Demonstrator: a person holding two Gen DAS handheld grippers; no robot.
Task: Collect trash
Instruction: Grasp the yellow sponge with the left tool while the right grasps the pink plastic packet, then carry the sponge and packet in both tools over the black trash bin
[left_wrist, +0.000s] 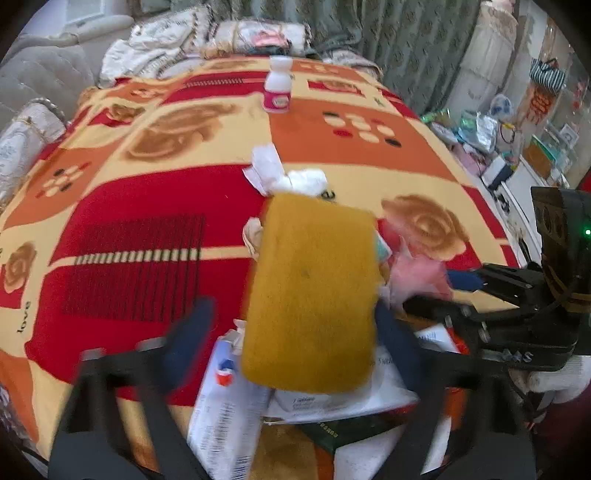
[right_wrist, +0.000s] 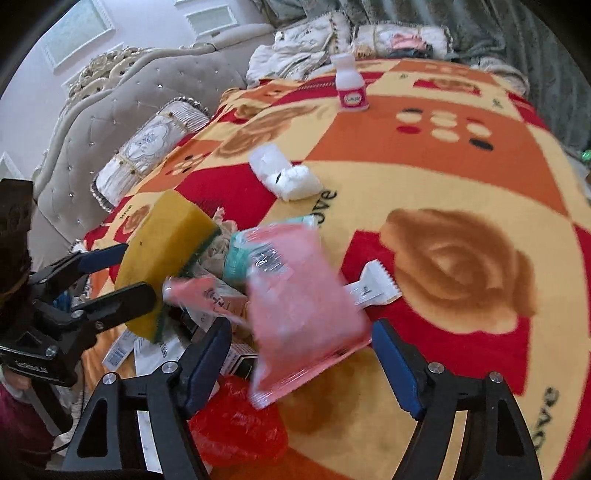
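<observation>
Yellow sponge (left_wrist: 310, 291) between left hand-held gripper (left_wrist: 295, 332) pads, untouched

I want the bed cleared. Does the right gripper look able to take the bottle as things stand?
Probably not yet: the right gripper has a pink packet between its jaws, and the bottle stands upright far across the blanket.

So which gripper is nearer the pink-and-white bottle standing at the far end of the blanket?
Neither clearly. The left gripper, with the yellow sponge between its fingers, and the right gripper, around a pink packet, both sit over the near trash pile, far from the bottle.
</observation>
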